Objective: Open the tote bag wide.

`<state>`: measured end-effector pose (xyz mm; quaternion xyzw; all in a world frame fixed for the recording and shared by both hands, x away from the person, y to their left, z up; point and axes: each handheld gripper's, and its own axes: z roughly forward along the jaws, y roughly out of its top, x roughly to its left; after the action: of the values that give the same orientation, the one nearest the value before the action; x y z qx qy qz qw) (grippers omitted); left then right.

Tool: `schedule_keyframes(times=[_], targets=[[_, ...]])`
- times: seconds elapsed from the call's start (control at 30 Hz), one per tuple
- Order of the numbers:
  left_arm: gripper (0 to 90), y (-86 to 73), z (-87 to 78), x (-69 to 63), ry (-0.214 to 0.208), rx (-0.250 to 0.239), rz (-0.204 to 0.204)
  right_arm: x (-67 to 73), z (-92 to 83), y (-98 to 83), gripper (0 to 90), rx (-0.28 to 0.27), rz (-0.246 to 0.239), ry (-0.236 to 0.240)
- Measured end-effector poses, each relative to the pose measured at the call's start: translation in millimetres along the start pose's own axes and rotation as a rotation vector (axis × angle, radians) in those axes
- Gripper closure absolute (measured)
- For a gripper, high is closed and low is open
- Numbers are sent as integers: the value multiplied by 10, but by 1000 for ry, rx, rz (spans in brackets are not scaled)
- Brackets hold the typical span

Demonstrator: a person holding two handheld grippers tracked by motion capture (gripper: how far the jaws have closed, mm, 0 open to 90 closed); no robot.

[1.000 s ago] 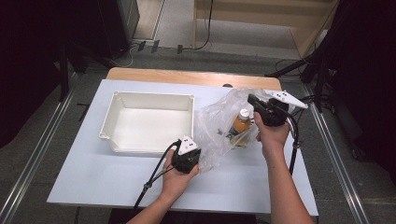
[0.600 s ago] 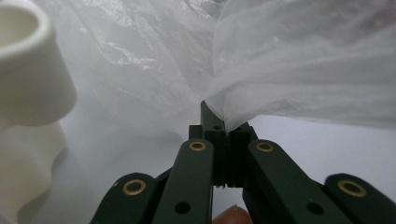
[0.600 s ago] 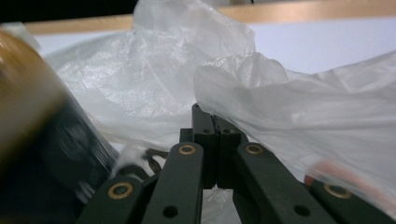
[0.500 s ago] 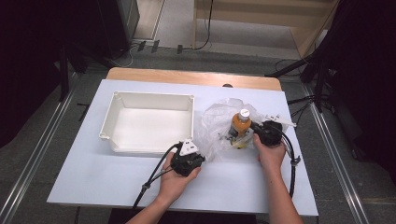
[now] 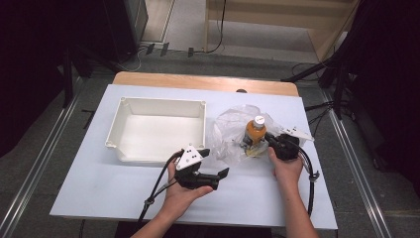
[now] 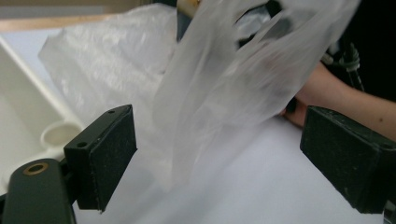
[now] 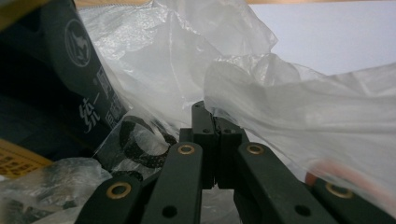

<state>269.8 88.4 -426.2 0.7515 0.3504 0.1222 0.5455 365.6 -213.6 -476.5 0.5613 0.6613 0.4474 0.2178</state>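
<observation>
A crumpled clear plastic bag lies on the white table, right of centre. Inside it an orange bottle with a white cap stands among dark packaged items. My right gripper reaches in from the right, low at the bag; its jaws are shut together with the bag's film gathered at their tips. My left gripper is at the bag's near left corner. Its jaws have just been opening and now stand wide; the bag's film hangs between them, clear of both pads.
An empty white plastic tray sits left of the bag, and its rim lies close to my left gripper. A wooden board edges the table's far side. Bare white tabletop lies in front of both hands.
The right gripper has come down from above the bag to table level beside the bottle. The left gripper's jaws have gone from shut on the bag's corner to wide open, and it has lifted slightly.
</observation>
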Motion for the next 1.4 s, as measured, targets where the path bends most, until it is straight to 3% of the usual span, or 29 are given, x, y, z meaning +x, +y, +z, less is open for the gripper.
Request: schedule_keyframes(times=[0.07, 0.13, 0.2, 0.27, 0.33, 0.47, 0.57, 0.73, 0.87, 0.93, 1.0, 1.1, 1.23, 1.4], targets=[[199, 31, 60, -23, 24, 7, 1, 2, -10, -7, 900, 4, 1, 3], [478, 20, 131, -13, 44, 21, -9, -3, -26, -16, 900, 10, 7, 7], [702, -10, 191, 17, 35, 51, -24, 5, -50, -34, 900, 15, 1, 9], [843, -65, 264, 54, 21, 105, -40, 12, -77, -52, 892, 17, -10, 14], [900, -136, 336, 84, 24, 169, -45, 16, -115, -67, 856, 21, -17, 18], [900, -264, 444, 134, 40, 283, -52, 2, -263, -111, 732, -12, 7, 44], [900, -315, 483, 150, 48, 322, -51, 22, -419, -141, 674, -30, -12, 50], [900, -319, 516, 157, 54, 335, -59, 90, -743, -101, 672, -88, -43, 69], [900, -327, 532, 141, 65, 333, -51, 228, -996, 53, 697, -179, -99, 82], [900, -329, 535, 131, 70, 334, -44, 259, -1026, 179, 697, -218, -122, 74], [900, -330, 531, 130, 71, 335, -41, 234, -946, 284, 696, -225, -111, 45], [900, -335, 524, 126, 72, 334, -35, 108, -677, 334, 691, -176, -26, 18], [887, -341, 507, 118, 69, 327, -28, 4, -278, 186, 783, -20, 41, -14], [712, -324, 449, 88, 51, 264, -6, 25, -133, -53, 851, 92, 41, 1]])
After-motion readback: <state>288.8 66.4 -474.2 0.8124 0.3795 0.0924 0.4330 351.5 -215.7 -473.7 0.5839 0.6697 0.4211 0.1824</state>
